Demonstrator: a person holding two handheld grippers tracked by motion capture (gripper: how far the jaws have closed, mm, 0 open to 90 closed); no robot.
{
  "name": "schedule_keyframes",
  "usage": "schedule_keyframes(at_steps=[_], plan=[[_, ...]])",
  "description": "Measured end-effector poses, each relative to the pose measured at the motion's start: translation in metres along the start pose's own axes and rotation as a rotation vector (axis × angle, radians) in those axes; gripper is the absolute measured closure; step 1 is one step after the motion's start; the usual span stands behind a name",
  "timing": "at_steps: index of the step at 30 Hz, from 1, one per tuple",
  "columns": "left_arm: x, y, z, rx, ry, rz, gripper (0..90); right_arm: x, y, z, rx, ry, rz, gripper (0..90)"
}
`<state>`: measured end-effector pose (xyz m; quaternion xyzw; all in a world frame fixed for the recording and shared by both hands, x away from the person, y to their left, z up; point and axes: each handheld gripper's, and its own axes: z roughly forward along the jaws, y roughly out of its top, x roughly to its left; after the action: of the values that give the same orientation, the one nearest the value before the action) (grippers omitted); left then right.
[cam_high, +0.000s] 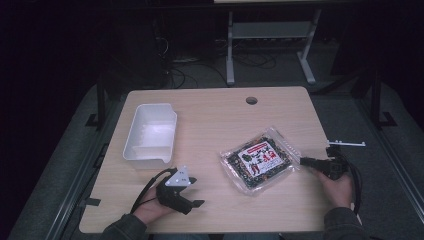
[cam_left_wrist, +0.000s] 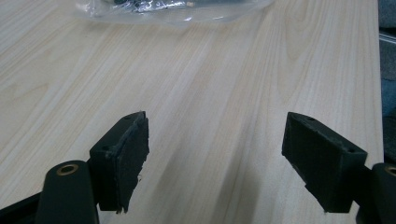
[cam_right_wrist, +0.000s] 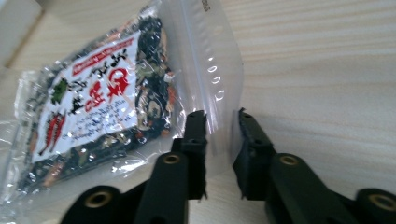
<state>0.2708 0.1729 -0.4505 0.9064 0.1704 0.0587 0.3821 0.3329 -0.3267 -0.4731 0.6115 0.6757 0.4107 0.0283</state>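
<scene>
Wooden table: light grain, small round hole at the far edge, well beyond both grippers.

White bin: rectangular, open top, just beyond the left gripper and slightly to its outer side; not touching it.

Clear bag: flat on the table, dark dried contents, white label with red print. Lies between the two grippers, nearer the right one. In the left gripper view its edge sits far ahead of the jaws.

Left gripper: resting low over the table near the person's edge, jaws spread wide, only bare wood between them.

Right gripper: jaws narrowed to a slim gap, straddling the bag's clear sealed edge. Pads look just short of clamping; contact cannot be confirmed.
</scene>
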Motion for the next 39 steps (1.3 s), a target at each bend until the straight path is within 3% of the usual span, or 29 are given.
schedule_keyframes(at_steps=[2, 5, 6, 10, 11, 13, 15, 24, 28, 31, 33, 34, 39], plan=[[0.0, 0.0, 0.001, -0.001, 0.0, -0.002, 22.3, 0.001, 0.001, -0.002, -0.022, 0.028, 0.0, 85.7], [0.0, 0.001, 0.001, -0.002, 0.001, -0.001, 22.4, 0.003, 0.001, -0.003, -0.035, 0.046, -0.013, 88.5], [0.001, 0.001, 0.001, -0.002, 0.0, -0.003, 22.4, 0.009, 0.003, -0.004, -0.03, 0.052, -0.045, 89.0], [0.002, 0.001, 0.0, -0.011, 0.005, -0.01, 22.4, 0.021, 0.006, -0.004, -0.022, 0.081, -0.092, 89.2], [0.003, 0.001, 0.0, -0.013, 0.005, -0.013, 22.4, 0.032, 0.009, -0.006, -0.028, 0.1, -0.136, 89.3], [0.004, 0.002, -0.001, -0.018, 0.011, -0.017, 22.4, 0.037, 0.011, -0.007, -0.034, 0.112, -0.153, 89.2], [0.006, 0.002, -0.002, -0.027, 0.013, -0.022, 22.4, 0.051, 0.015, -0.011, -0.052, 0.155, -0.202, 89.2], [0.012, 0.008, -0.004, -0.063, 0.037, -0.053, 22.2, 0.08, 0.022, -0.024, -0.061, 0.243, -0.302, 89.2], [0.017, 0.017, 0.0, -0.067, 0.05, -0.069, 21.0, 0.095, 0.025, -0.034, -0.059, 0.299, -0.357, 89.2], [0.021, 0.021, 0.002, -0.079, 0.053, -0.08, 20.8, 0.11, 0.028, -0.044, -0.049, 0.369, -0.417, 89.1], [0.023, 0.023, 0.004, -0.086, 0.045, -0.096, 21.0, 0.112, 0.028, -0.046, -0.047, 0.379, -0.426, 89.1], [0.025, 0.024, 0.006, -0.079, 0.042, -0.101, 21.0, 0.119, 0.03, -0.049, -0.044, 0.411, -0.449, 89.1], [0.032, 0.028, 0.014, -0.096, 0.006, -0.138, 21.0, 0.132, 0.034, -0.056, -0.061, 0.468, -0.496, 89.2]])
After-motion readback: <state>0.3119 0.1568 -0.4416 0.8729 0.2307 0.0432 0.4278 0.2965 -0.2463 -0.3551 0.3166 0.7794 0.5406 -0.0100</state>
